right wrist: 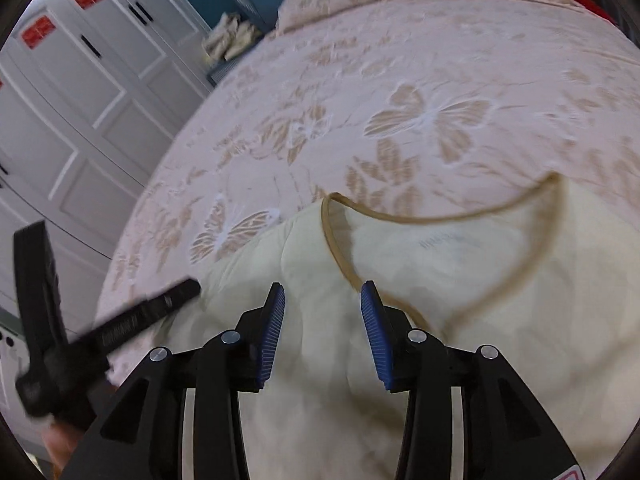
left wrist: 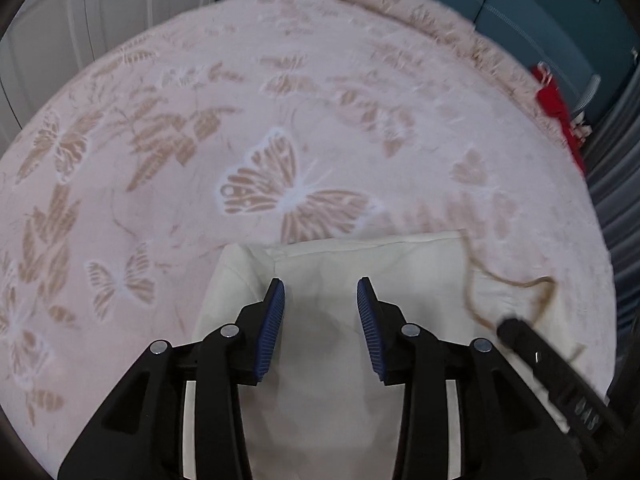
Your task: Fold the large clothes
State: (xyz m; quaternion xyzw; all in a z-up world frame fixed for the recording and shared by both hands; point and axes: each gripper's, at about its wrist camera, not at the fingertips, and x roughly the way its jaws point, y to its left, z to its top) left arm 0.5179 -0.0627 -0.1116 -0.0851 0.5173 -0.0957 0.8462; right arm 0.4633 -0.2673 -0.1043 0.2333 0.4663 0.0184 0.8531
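A cream garment (left wrist: pixel 360 264) with tan neck trim (left wrist: pixel 472 292) lies on the bed, folded to a straight far edge. My left gripper (left wrist: pixel 321 292) is open and empty above its left part. My right gripper (right wrist: pixel 322 294) is open and empty above the same garment (right wrist: pixel 500 272), just left of the tan collar trim (right wrist: pixel 340 248). The right gripper's finger (left wrist: pixel 540 356) shows at the lower right of the left wrist view. The left gripper (right wrist: pixel 160 304) shows at the lower left of the right wrist view.
The bed has a pink bedspread (left wrist: pixel 280 100) with tan butterflies. A red cloth (left wrist: pixel 556 108) lies at its far right edge. White wardrobe doors (right wrist: pixel 80 92) stand left of the bed. A stack of folded cloths (right wrist: pixel 230 40) sits beyond the bed's far corner.
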